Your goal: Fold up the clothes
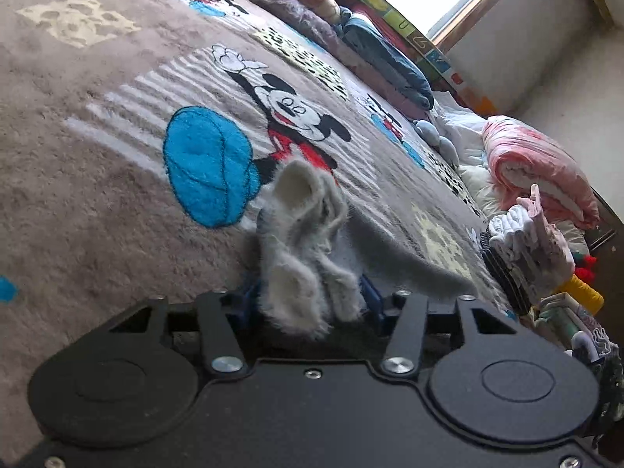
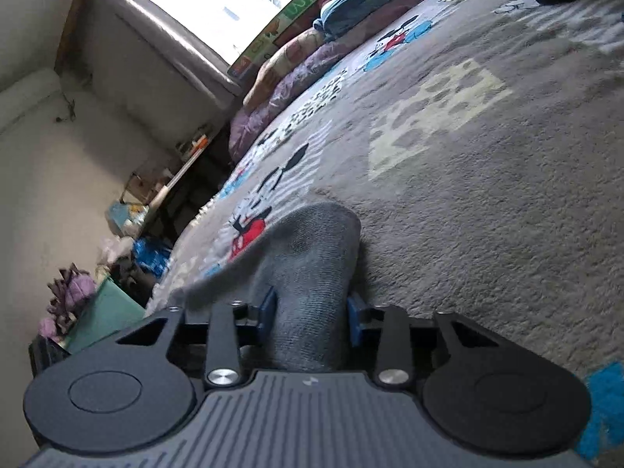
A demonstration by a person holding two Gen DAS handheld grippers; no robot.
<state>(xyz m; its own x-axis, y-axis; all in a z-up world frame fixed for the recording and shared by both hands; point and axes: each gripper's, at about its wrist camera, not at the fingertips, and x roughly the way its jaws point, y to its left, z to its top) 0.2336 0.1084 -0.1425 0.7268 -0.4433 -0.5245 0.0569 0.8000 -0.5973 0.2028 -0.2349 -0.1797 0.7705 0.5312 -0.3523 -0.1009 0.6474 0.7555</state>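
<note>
A grey fuzzy sock (image 1: 304, 241) is held between both grippers above a plush brown cartoon-mouse blanket (image 1: 97, 179). My left gripper (image 1: 308, 304) is shut on the sock's open cuff end, whose pale fleecy lining bunches up between the blue pads. The sock stretches off to the right. In the right wrist view my right gripper (image 2: 312, 312) is shut on the sock's smooth grey toe end (image 2: 312, 249), which sticks out past the blue pads (image 2: 269, 304) just above the blanket (image 2: 487, 195).
Folded quilts and pillows (image 1: 382, 50) line the bed's far side under a window. A rolled pink quilt (image 1: 538, 167) and a stack of rolled socks (image 1: 518, 249) lie at the right edge. Cluttered shelves and a green box (image 2: 105, 312) stand beside the bed.
</note>
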